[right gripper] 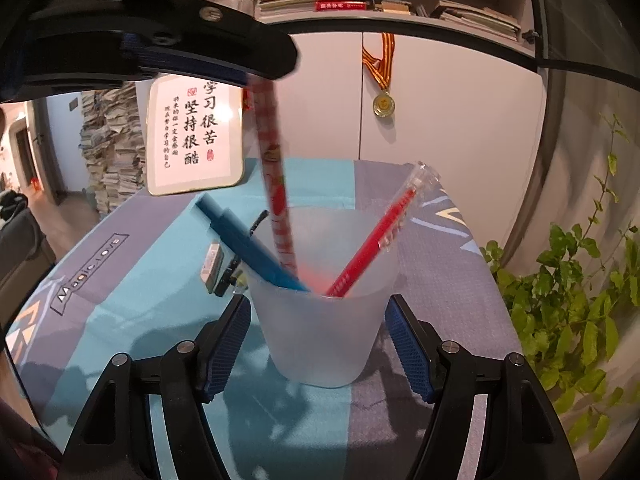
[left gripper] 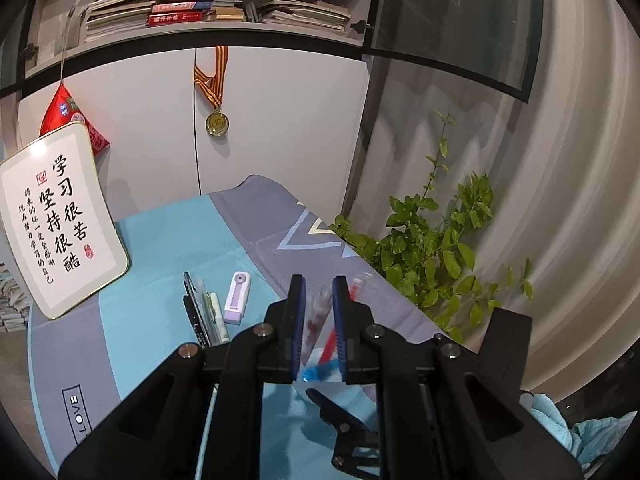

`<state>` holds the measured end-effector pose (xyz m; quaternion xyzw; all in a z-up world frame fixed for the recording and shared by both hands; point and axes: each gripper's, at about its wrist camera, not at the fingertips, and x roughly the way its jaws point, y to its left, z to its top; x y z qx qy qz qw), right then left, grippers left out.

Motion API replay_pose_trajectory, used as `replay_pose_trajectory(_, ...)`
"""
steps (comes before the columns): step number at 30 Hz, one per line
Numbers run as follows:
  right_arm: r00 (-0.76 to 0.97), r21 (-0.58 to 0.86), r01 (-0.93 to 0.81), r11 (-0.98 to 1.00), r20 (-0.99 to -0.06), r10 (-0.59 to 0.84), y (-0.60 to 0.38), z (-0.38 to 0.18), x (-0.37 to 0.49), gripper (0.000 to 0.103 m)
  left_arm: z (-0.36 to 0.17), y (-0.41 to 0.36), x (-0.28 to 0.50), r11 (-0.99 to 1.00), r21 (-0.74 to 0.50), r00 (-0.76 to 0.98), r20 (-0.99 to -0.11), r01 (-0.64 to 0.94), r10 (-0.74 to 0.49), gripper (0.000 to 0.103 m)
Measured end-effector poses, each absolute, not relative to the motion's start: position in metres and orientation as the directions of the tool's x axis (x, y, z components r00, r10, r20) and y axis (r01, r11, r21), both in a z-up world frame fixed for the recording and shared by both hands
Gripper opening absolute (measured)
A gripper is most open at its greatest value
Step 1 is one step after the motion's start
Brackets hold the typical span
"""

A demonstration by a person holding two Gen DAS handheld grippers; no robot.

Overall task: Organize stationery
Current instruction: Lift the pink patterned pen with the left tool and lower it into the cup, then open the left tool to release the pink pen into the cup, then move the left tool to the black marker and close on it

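Note:
A frosted plastic cup (right gripper: 320, 332) stands on the blue and grey cloth, and my right gripper (right gripper: 318, 308) is shut on it with a blue pad against each side. A blue pen (right gripper: 244, 244) and a red pen (right gripper: 384, 232) in a clear wrapper lean inside the cup. My left gripper (right gripper: 276, 68) comes in from the upper left, shut on a red-patterned pen (right gripper: 276, 184) whose lower end is inside the cup. In the left wrist view that pen (left gripper: 316, 320) sits between the pads of the left gripper (left gripper: 319, 284), with the red pen (left gripper: 330, 344) behind it.
On the cloth left of the cup lie a white and lilac eraser-like case (left gripper: 238, 298) and a bundle of dark pens with a ruler (left gripper: 200, 312). A framed calligraphy board (left gripper: 60, 216) leans at the back left. A leafy plant (left gripper: 432, 248) stands off the right edge.

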<state>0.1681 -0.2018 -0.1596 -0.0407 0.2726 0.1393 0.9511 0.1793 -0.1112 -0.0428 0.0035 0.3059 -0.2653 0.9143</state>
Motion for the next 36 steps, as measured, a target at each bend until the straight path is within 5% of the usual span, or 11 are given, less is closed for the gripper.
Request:
replay_pose_trajectory(13,0.817,0.016,-0.231,0.973,-0.539,0.203,-0.197,-0.149,0.179,0.078,-0.041,-0.099,0.174,0.854,-0.181,0.667,-0.555,0.487,-0.497,0.012)
replay_pose_trajectory(36,0.841,0.022,-0.229,0.973,-0.499,0.209,-0.206,-0.145,0.222,0.072,-0.078,-0.05,0.193,0.922,-0.222,0.687,-0.616,0.319,-0.386,0.021)
